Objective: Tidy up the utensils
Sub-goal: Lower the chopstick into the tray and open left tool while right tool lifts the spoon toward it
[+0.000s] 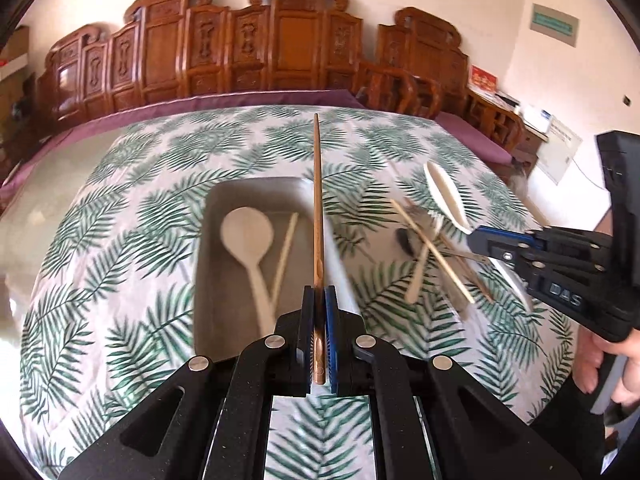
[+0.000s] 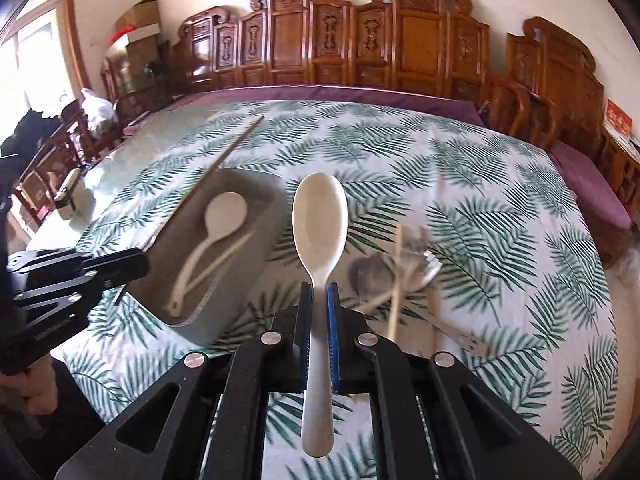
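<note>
Tray (image 1: pixel 208 240) at centre of left wrist view on tablecloth (image 1: pixel 120 208), spoon (image 1: pixel 250 248) and chopstick (image 1: pixel 286 250) inside it, spoon left of chopstick, loose utensil pile (image 1: pixel 436 248) right of tray, carved wooden bench (image 1: pixel 248 48) behind table across upper frame.

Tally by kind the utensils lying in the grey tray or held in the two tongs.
Spoons: 2 (tray spoon; held white spoon in the right tongs)
Chopsticks: 2 (pale chopstick in the tray; brown chopstick in the left tongs)
Total: 4
The loose pile is too blurred to count.
</note>
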A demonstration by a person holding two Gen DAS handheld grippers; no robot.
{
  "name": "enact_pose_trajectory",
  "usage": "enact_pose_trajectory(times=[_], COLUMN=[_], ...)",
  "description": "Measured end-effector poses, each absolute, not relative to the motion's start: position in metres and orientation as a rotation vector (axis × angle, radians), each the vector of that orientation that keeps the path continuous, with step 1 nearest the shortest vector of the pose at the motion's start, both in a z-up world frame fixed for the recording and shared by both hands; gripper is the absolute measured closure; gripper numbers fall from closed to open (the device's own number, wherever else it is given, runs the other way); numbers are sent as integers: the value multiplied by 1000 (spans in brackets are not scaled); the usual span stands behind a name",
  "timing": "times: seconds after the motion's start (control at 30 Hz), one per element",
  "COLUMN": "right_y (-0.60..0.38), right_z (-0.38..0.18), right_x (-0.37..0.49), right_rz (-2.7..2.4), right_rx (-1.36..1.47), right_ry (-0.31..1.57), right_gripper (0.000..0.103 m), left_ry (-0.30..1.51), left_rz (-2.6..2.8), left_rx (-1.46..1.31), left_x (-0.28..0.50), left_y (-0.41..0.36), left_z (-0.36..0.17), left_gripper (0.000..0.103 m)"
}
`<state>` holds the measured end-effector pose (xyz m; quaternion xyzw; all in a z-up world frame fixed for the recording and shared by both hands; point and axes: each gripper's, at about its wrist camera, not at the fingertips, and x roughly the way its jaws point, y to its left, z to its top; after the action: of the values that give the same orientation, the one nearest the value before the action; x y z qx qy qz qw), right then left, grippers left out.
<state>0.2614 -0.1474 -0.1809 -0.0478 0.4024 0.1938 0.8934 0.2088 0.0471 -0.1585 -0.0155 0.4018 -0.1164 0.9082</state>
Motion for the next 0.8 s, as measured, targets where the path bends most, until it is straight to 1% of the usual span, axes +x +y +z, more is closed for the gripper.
enact_pose_trajectory(times=[0.2,0.53,0.8], right_y=[-125,-109,-102], right_z=[-175,-174,-174], right_x=[254,252,253], right_rz=[433,455,464], right_rx=[-115,-127,-130], right_ry=[829,834,836], right_gripper=[94,94,94], left_ry=[877,957,955], left_rz=[-201,-176,-183], left_rx=[-64,-46,-65], left_x=[220,228,233], left_y=[70,72,74], left_z=[-170,-195,-194], left_gripper=[99,99,99])
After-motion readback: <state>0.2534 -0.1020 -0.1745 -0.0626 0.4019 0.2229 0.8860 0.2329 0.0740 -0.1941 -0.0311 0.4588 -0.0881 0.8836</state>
